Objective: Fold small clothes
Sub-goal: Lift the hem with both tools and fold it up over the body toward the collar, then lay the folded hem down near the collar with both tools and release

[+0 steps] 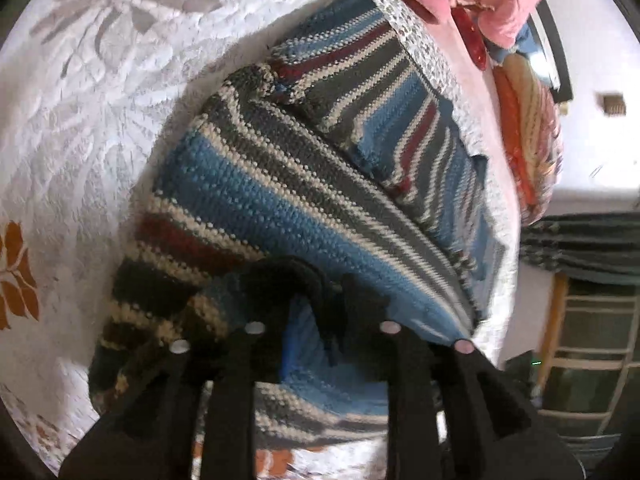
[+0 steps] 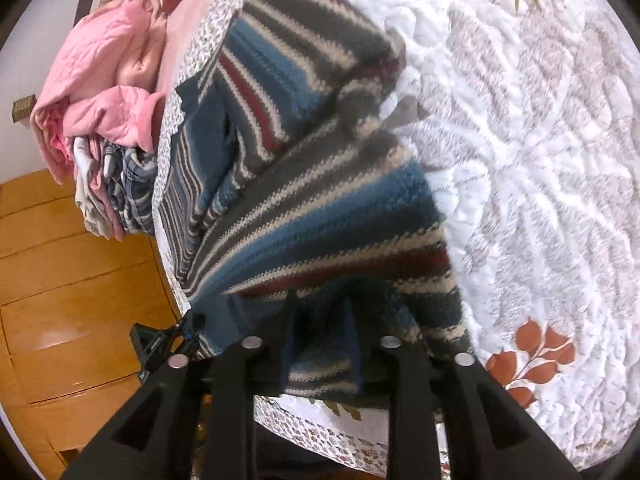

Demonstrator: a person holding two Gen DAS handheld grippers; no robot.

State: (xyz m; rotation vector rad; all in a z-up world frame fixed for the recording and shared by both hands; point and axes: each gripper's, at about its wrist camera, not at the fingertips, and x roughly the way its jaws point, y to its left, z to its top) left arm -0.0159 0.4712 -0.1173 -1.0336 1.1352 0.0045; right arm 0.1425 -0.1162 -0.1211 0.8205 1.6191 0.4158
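Bunching striped knit sweater (image 1: 256,200) w/ blue, grey, maroon bands

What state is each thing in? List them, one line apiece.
Striped knit sweater: partly folded, near edge lifted and pulled taut from the bedspread.
Left gripper: shut on the sweater's edge.
Right gripper: shut on the sweater's edge.
Pink garment: crumpled, unfolded, on the clothes pile.
Clothes pile: heaped at the bed's far end.
Bedspread: spread flat.
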